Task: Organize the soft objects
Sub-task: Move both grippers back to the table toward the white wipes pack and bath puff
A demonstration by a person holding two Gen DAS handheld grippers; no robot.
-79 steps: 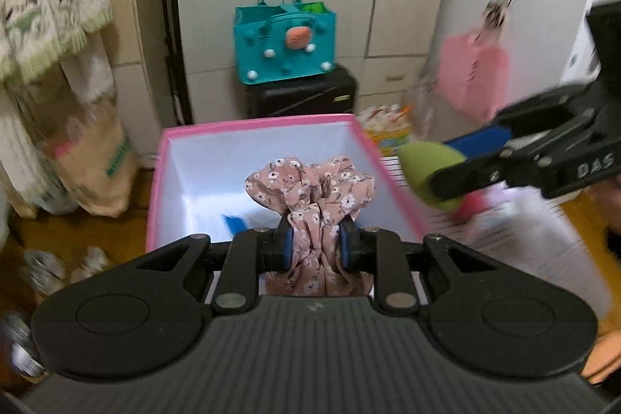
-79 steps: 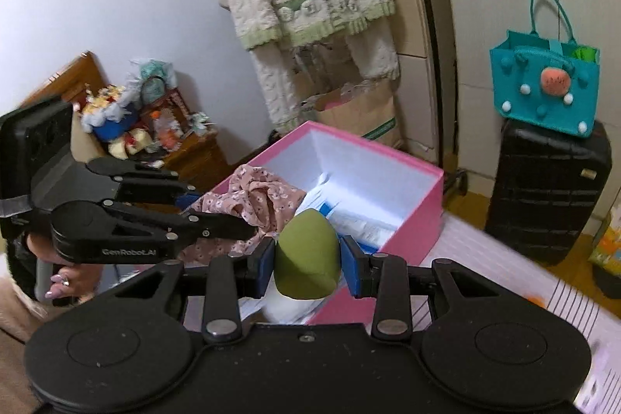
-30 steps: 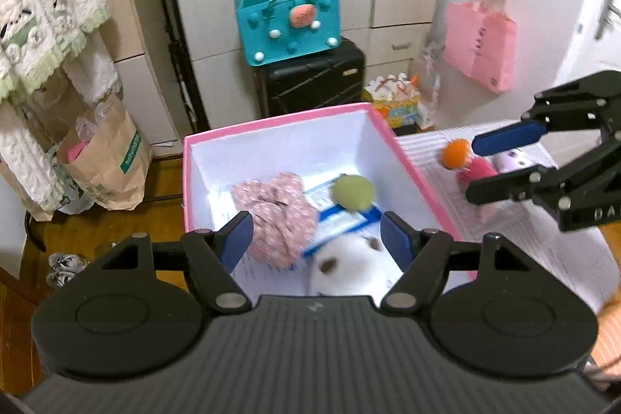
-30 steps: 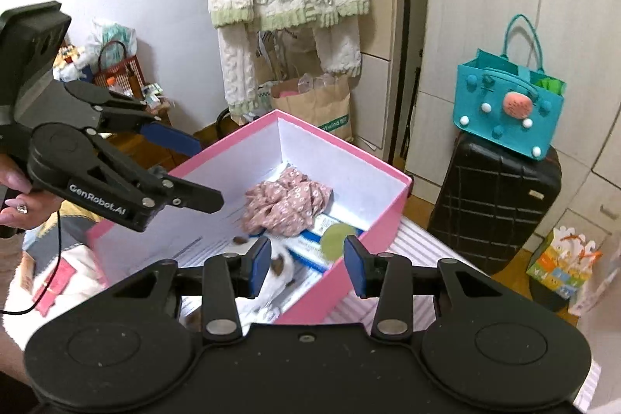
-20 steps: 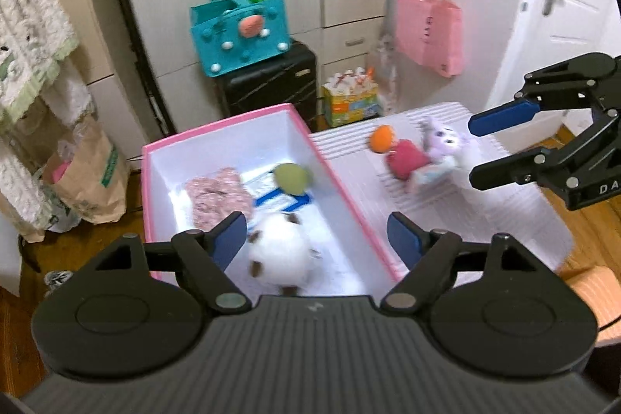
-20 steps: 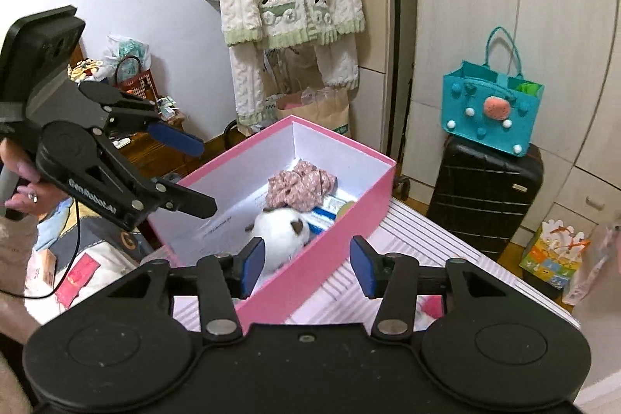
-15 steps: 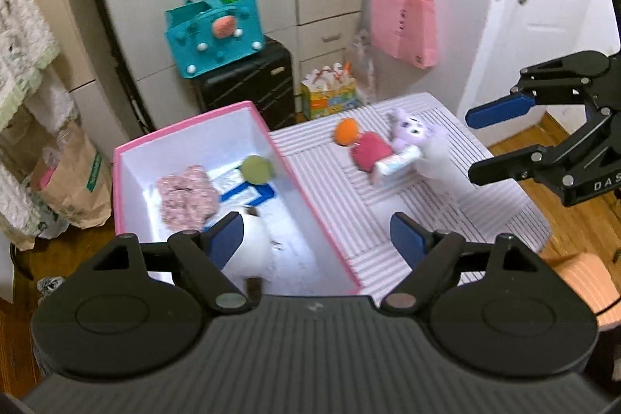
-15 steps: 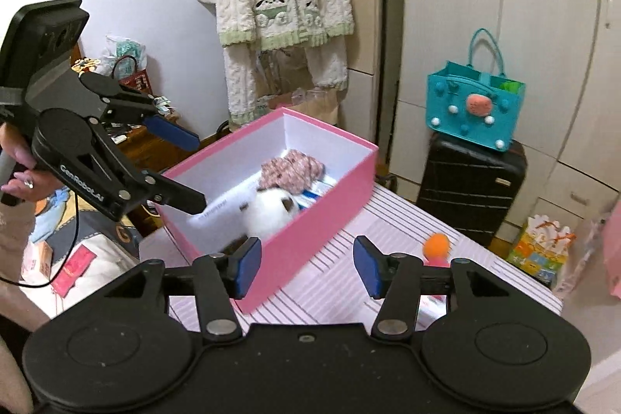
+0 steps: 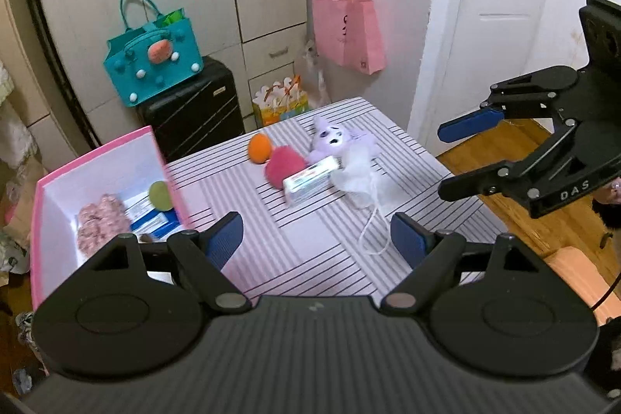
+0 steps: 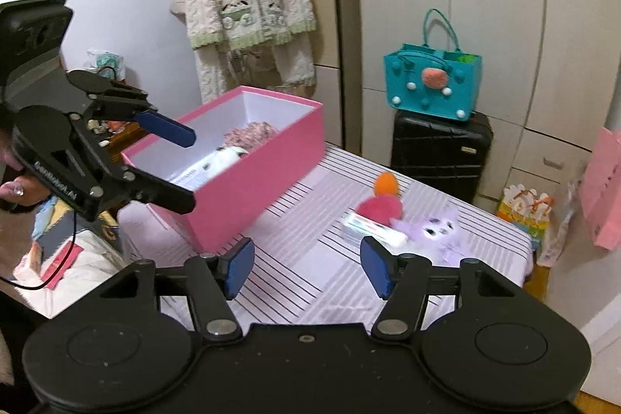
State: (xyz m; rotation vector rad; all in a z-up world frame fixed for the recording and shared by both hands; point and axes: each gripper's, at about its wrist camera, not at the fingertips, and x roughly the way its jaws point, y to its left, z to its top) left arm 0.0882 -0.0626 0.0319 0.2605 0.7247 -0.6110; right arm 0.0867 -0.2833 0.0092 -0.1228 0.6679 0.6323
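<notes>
Both grippers are empty: the left gripper point(image 9: 316, 241) has its jaws spread, the right gripper point(image 10: 306, 272) has jaws opening with nothing between them. Judging by this, a fresh pick is due on the striped surface point(image 9: 310, 258). Nearest lies a white stringy cloth point(image 9: 359, 181), then a white lettered carton point(image 9: 310, 179), a pink round plush point(image 9: 285, 161), a lilac plush toy point(image 9: 337, 138) and an orange ball point(image 9: 259, 148). Left, the pink cardboard box point(image 10: 248, 189) holds a floral scrunchie point(image 9: 101, 220) and green sponge point(image 9: 161, 196). Readable: "DAS" and, roughly, "GenRobot.AI" on the grippers; carton print illegible

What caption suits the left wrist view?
Empty tool above striped table; toys wait beside pink box.
</notes>
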